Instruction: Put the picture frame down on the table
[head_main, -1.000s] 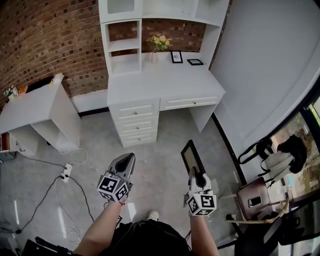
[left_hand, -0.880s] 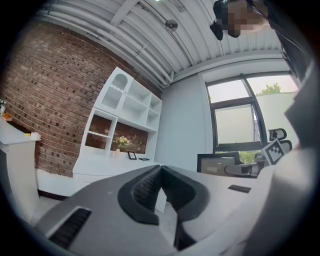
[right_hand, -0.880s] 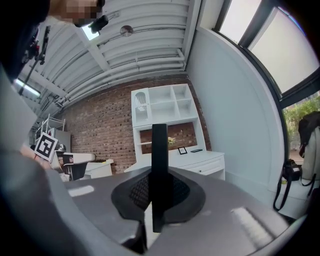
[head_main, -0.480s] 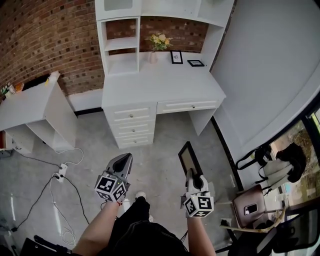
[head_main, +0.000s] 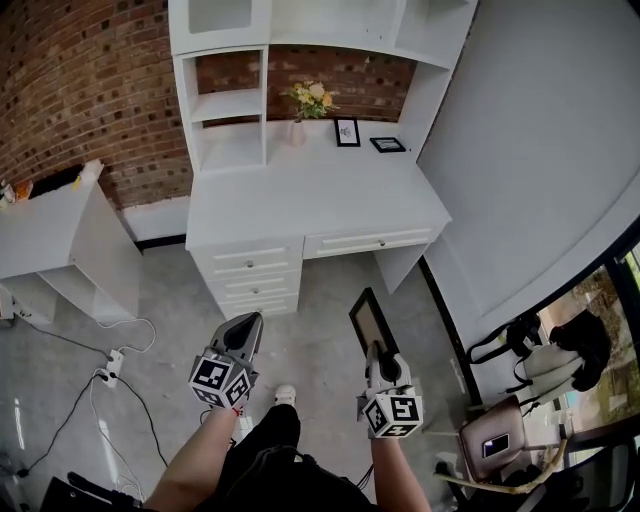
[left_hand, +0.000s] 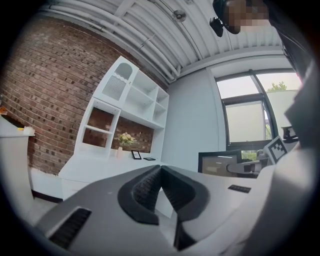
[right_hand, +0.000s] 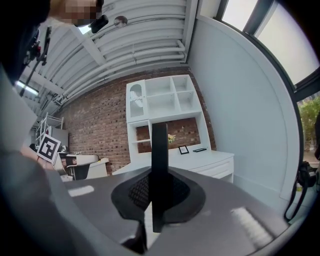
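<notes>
A black picture frame (head_main: 371, 321) stands on edge in my right gripper (head_main: 374, 350), which is shut on its lower edge; the right gripper view shows the picture frame (right_hand: 159, 165) edge-on, rising from between the pads. It is held in the air over the grey floor, some way in front of the white desk (head_main: 320, 190). My left gripper (head_main: 244, 330) is shut with nothing in it, level with the right one; in the left gripper view the left gripper (left_hand: 160, 170) has its pads pressed together, and the picture frame (left_hand: 218, 163) shows to the right.
On the desk's back stand a vase of flowers (head_main: 308, 100) and two small black frames (head_main: 347, 131), (head_main: 388, 144). A white side table (head_main: 50, 225) is at the left, cables (head_main: 100, 380) on the floor. A chair with a bag (head_main: 495, 435) is at the right.
The desk has come nearer and lower in the head view as the person walks toward it. Both grippers keep their pose, the frame still held.
</notes>
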